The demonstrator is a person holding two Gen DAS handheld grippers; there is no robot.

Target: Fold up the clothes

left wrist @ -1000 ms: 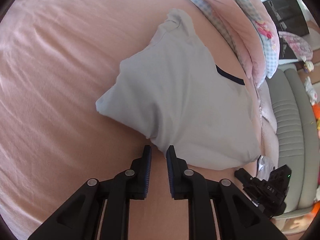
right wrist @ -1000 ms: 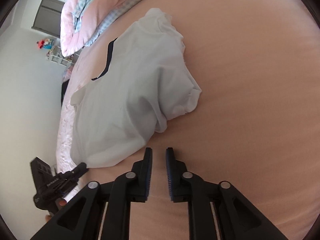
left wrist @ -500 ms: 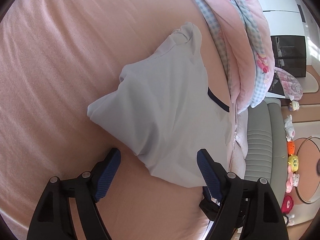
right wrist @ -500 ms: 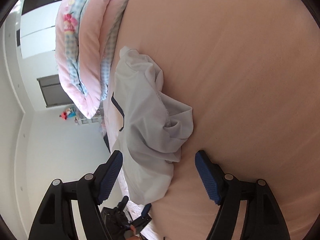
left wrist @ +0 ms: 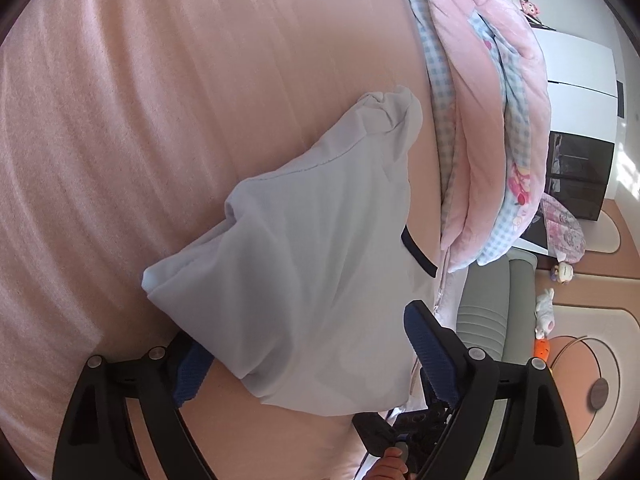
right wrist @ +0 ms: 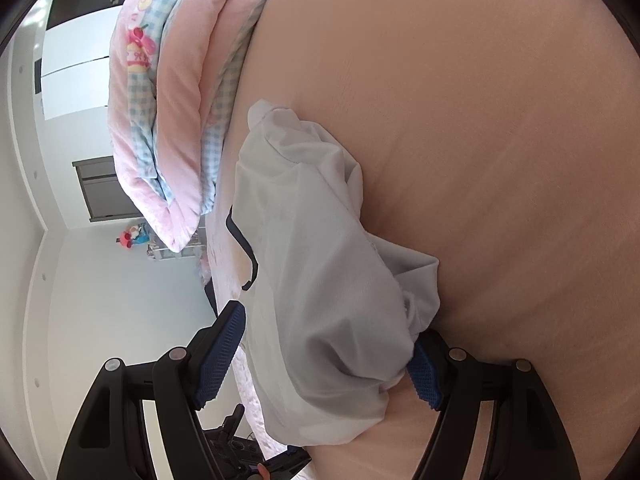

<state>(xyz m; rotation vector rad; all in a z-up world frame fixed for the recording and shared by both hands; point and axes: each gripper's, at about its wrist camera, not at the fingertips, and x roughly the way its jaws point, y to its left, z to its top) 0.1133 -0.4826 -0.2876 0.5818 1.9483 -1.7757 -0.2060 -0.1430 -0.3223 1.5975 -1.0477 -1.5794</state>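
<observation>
A pale grey-white garment [left wrist: 312, 240] with a dark collar trim [left wrist: 418, 254] lies bunched on the pink bed sheet [left wrist: 160, 100]. My left gripper [left wrist: 302, 328] straddles its near edge, jaws wide and still opening. One blue pad [left wrist: 192, 364] is partly tucked under the cloth, and the other [left wrist: 430, 352] stands beside it. In the right wrist view the same garment [right wrist: 312, 248] lies between the wide jaws of my right gripper [right wrist: 328, 328]. Its left pad [right wrist: 220, 356] is clear of the cloth, and the right pad [right wrist: 424, 376] is half hidden behind a fold.
A folded pink and blue-check quilt [left wrist: 480, 120] [right wrist: 176, 100] lies along the bed beyond the garment. A grey bench [left wrist: 488, 312] and small toys [left wrist: 544, 312] sit past the bed's edge. A hand [left wrist: 390, 466] holding the other gripper shows at the bottom.
Both grippers went from shut to wide open. They rolled and moved in toward the garment, so its near edge now lies between each pair of jaws.
</observation>
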